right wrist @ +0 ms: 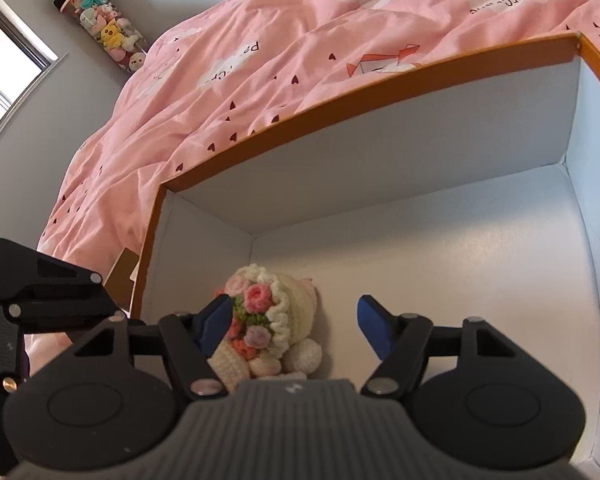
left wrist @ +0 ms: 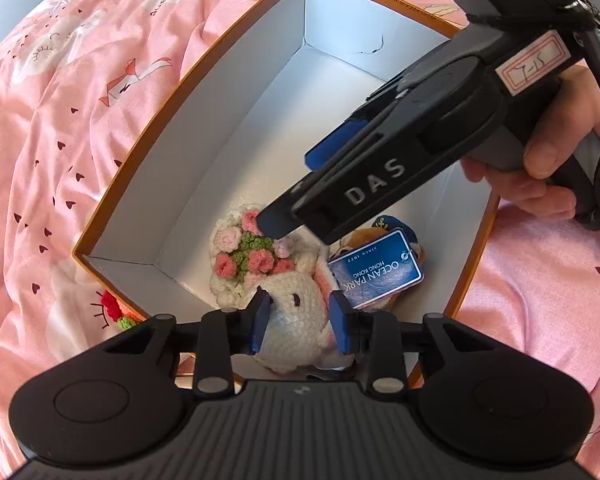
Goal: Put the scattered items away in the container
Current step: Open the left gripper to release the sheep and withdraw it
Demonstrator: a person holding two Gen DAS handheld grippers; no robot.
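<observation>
An orange-rimmed box [left wrist: 148, 136] with a white inside lies on a pink bedspread. Inside it lie a crocheted flower bouquet toy [left wrist: 252, 256], and a brown plush with a blue Ocean Park tag [left wrist: 376, 274]. My left gripper [left wrist: 300, 324] is shut on a white crocheted toy [left wrist: 296, 320] and holds it over the box's near end. My right gripper [right wrist: 296, 326] is open and empty, low inside the box [right wrist: 380, 80], just above the bouquet toy [right wrist: 264, 312]. In the left wrist view the right gripper [left wrist: 284, 216] reaches down from the right.
A small red and green crocheted item [left wrist: 114, 310] lies on the bedspread [left wrist: 60, 120] just outside the box's near left corner. A tube of plush toys [right wrist: 96, 24] stands by the grey wall beyond the bed.
</observation>
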